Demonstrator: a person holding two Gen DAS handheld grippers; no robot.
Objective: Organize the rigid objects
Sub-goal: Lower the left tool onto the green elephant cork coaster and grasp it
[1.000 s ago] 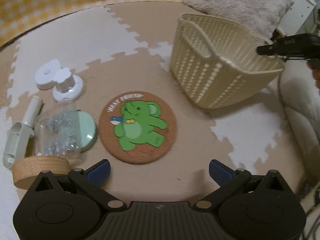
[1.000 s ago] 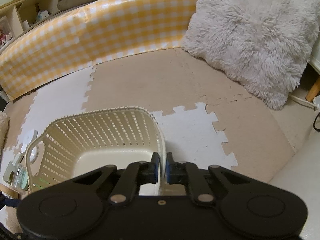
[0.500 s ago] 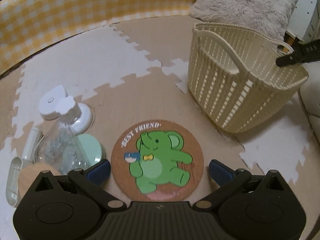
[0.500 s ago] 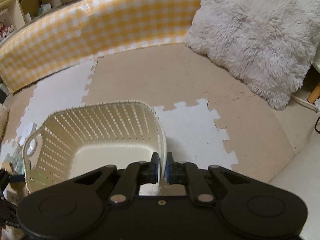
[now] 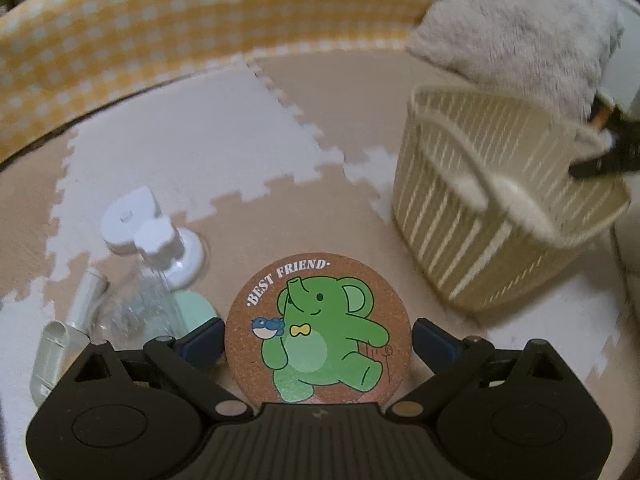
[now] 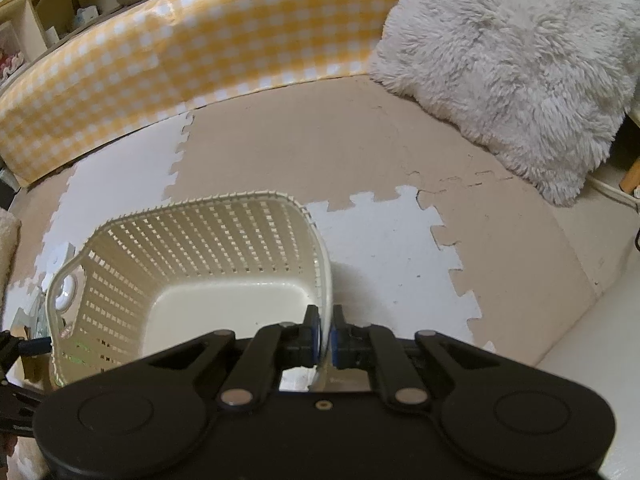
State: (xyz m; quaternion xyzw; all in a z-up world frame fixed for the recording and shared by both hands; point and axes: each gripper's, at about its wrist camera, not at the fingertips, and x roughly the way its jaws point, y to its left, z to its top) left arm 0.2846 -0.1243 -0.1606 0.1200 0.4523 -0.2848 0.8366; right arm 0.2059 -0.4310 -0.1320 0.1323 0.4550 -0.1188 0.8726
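Left gripper (image 5: 316, 342) wide, jaws closing about cork coaster (image 5: 318, 330), pads not touching; right gripper (image 6: 325, 334) clamped on basket (image 6: 240, 216) rim.
Left wrist view: coaster near, green elephant, "BEST FRIEND"; its near edge hidden by gripper body; basket (image 5: 492, 216) far right, blurred. Right wrist view: basket near left, cream, slotted; its near corner hidden.
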